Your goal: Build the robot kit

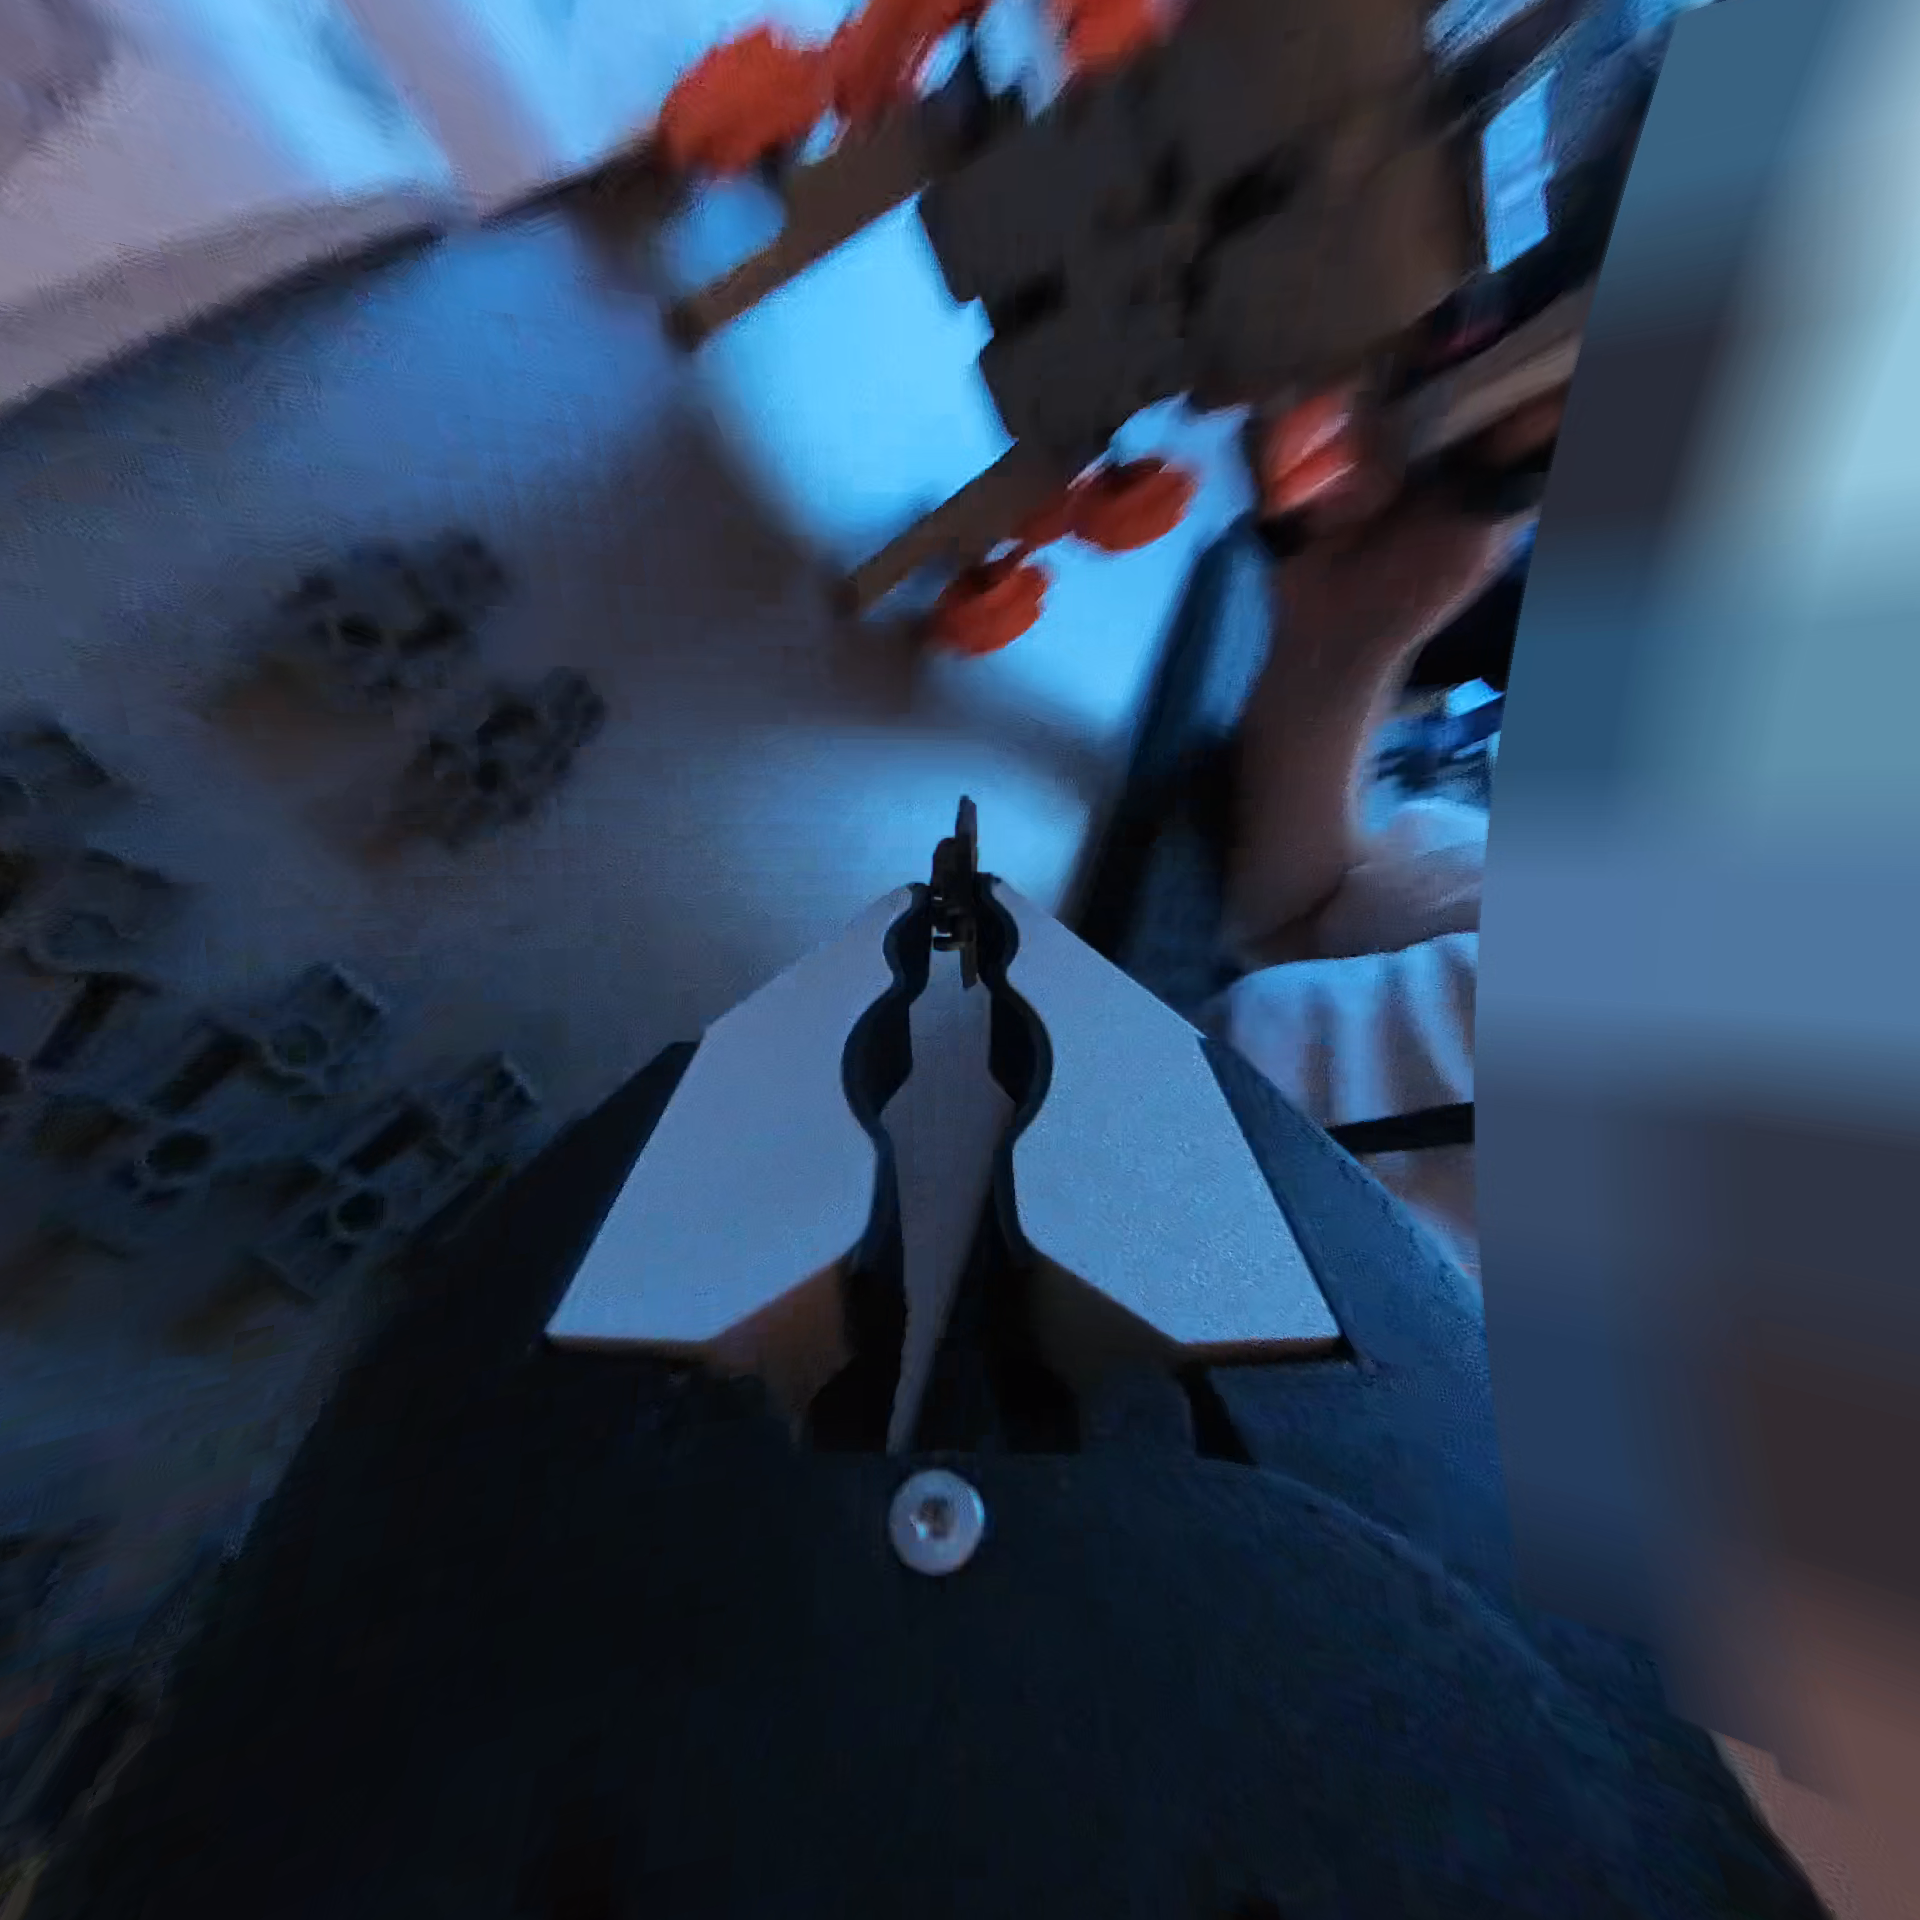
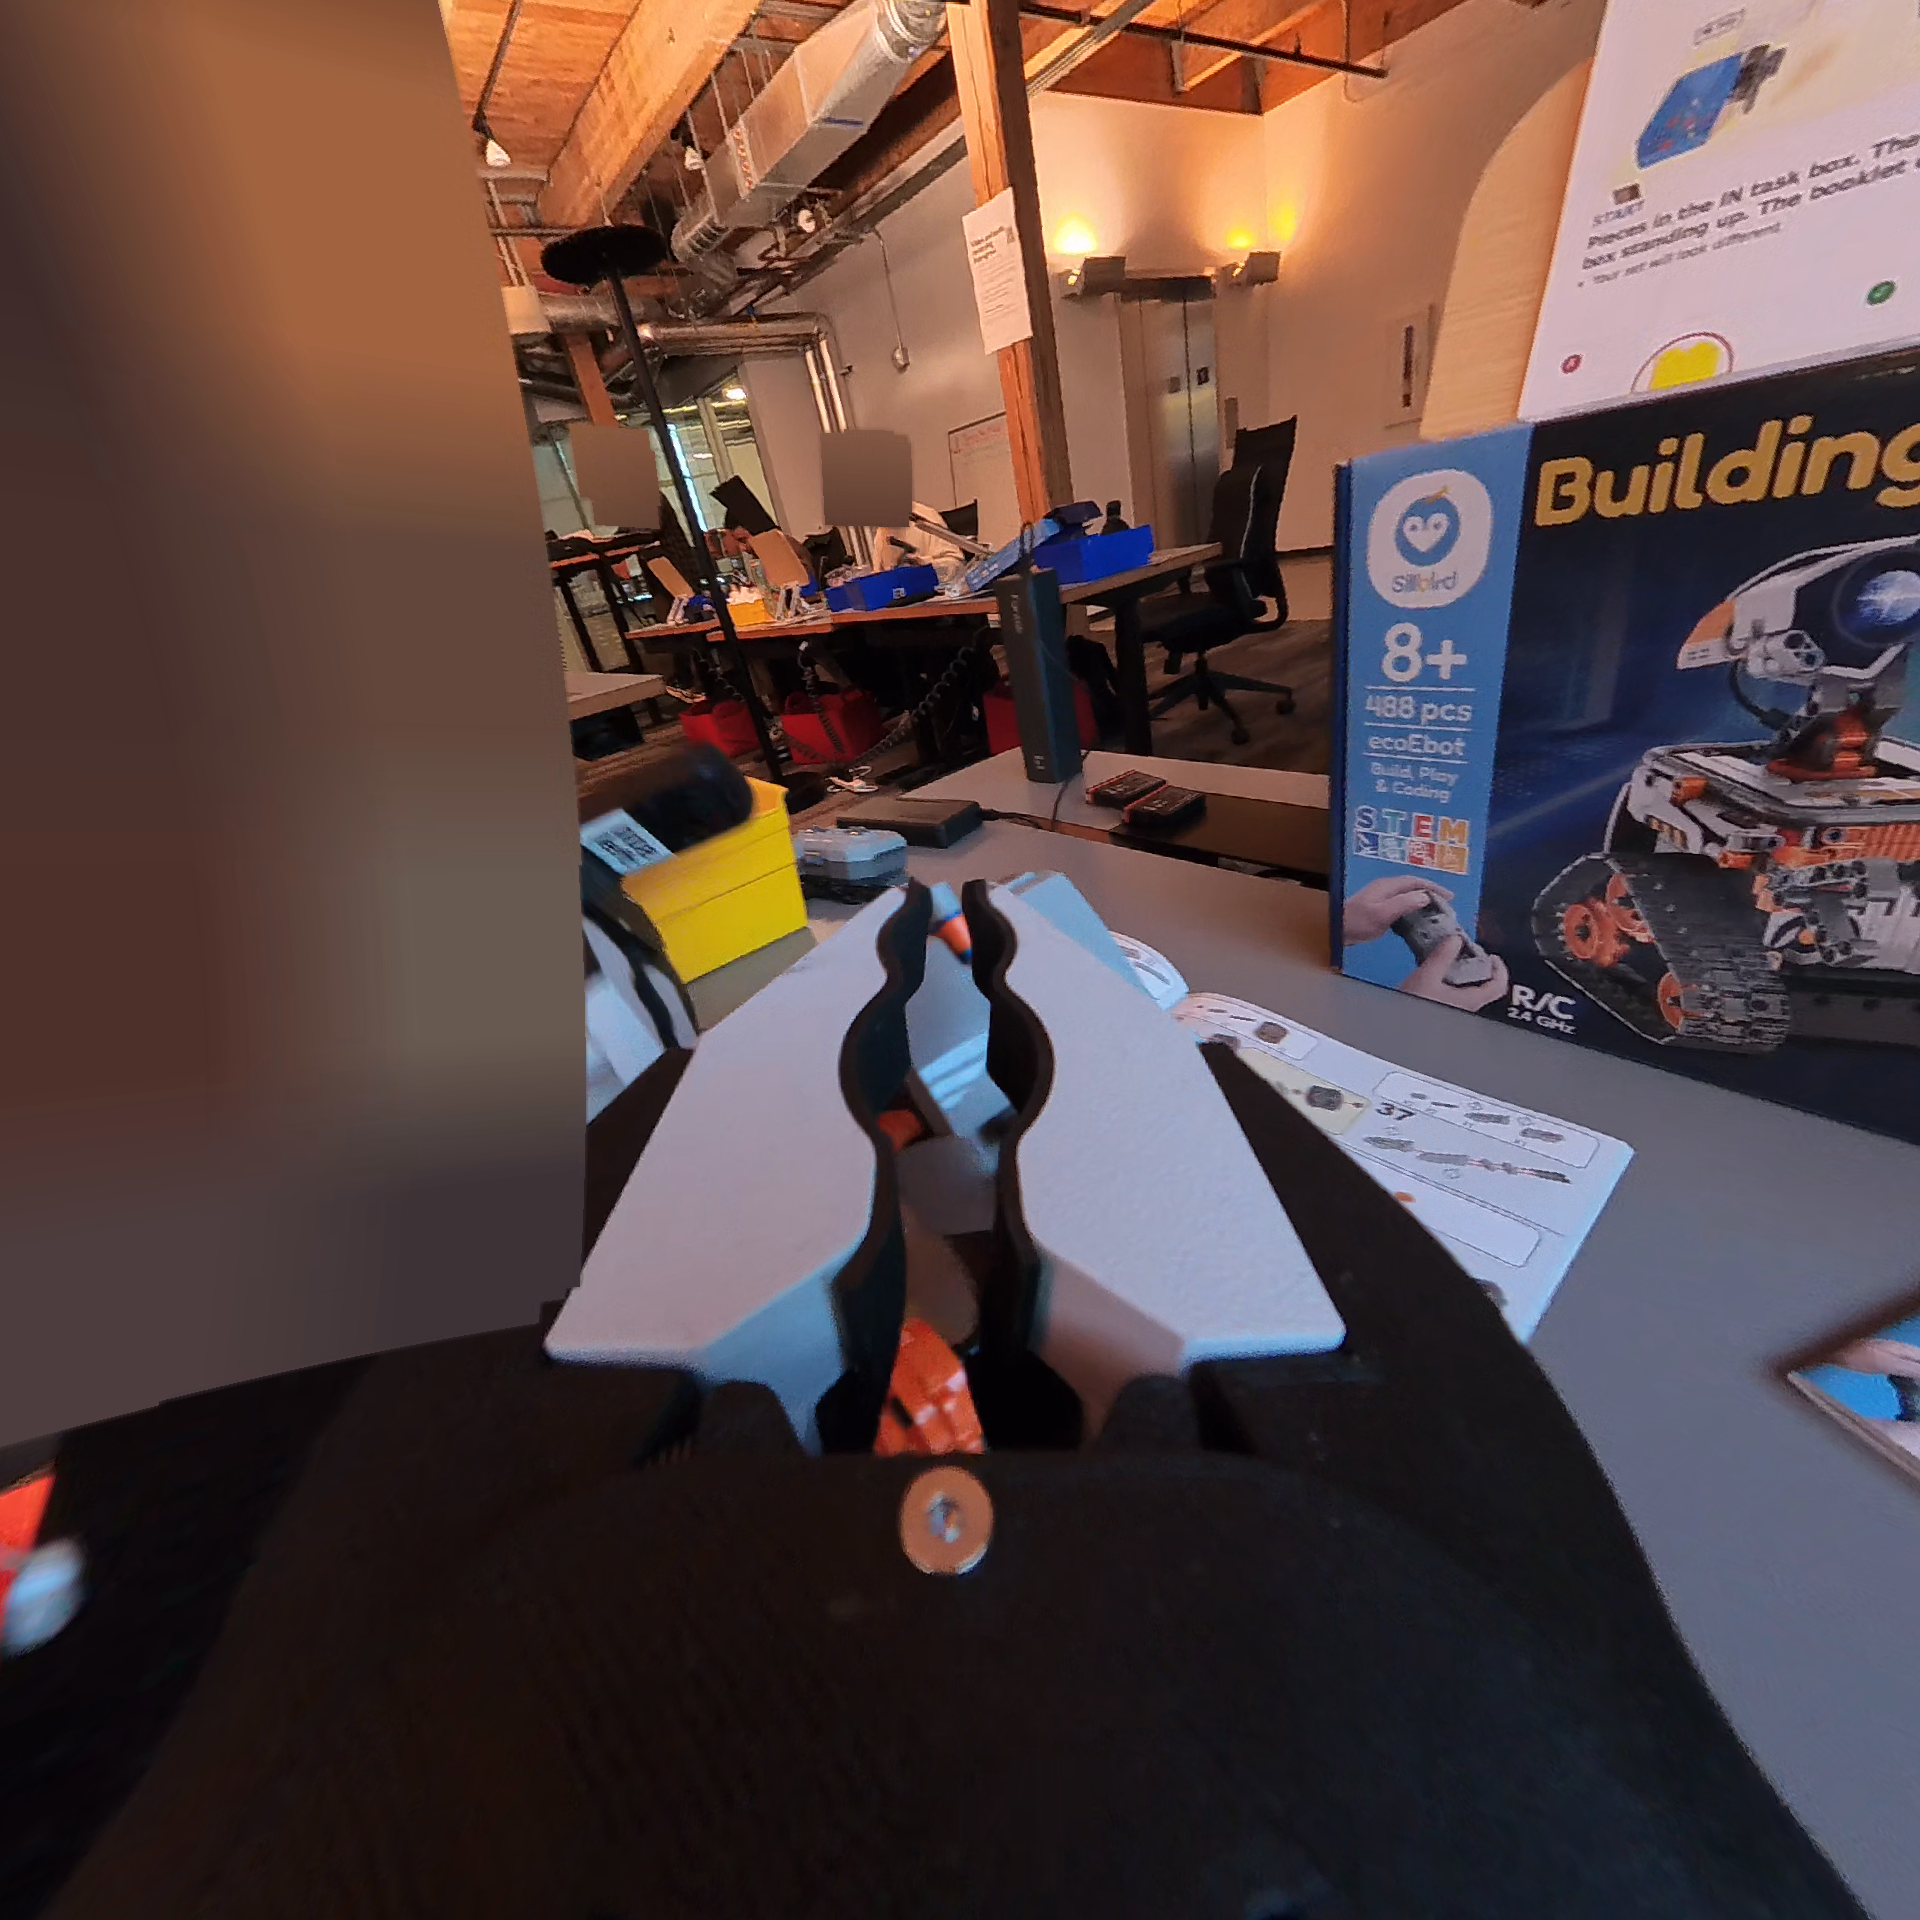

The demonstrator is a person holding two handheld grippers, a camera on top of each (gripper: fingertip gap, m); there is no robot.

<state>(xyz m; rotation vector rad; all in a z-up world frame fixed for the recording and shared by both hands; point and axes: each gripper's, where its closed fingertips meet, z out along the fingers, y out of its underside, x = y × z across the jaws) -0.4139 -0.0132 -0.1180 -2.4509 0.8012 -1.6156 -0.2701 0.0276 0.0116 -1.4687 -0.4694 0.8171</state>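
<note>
The left wrist view is motion-blurred. My left gripper (image 1: 961, 904) is shut on a small thin dark piece (image 1: 964, 842) that sticks out past the tips. Ahead and above it is a brown and dark brick model (image 1: 1195, 239) with orange wheels (image 1: 1127, 504). My right gripper (image 2: 948, 904) has its jaws nearly together on an orange and grey brick piece (image 2: 928, 1387) that shows through the gap. A small orange and blue bit (image 2: 951, 935) shows at the tips.
Several grey brick parts (image 1: 488, 748) lie on the white surface at left. A hand and white sleeve (image 1: 1351, 1018) are at right. On the grey table (image 2: 1714, 1351) are a building-set box (image 2: 1662, 727), an open instruction booklet (image 2: 1434, 1132), a yellow bin (image 2: 727, 883) and a grey module (image 2: 852, 857). The gap from one gripper's tips to the other's is roughly 20 cm.
</note>
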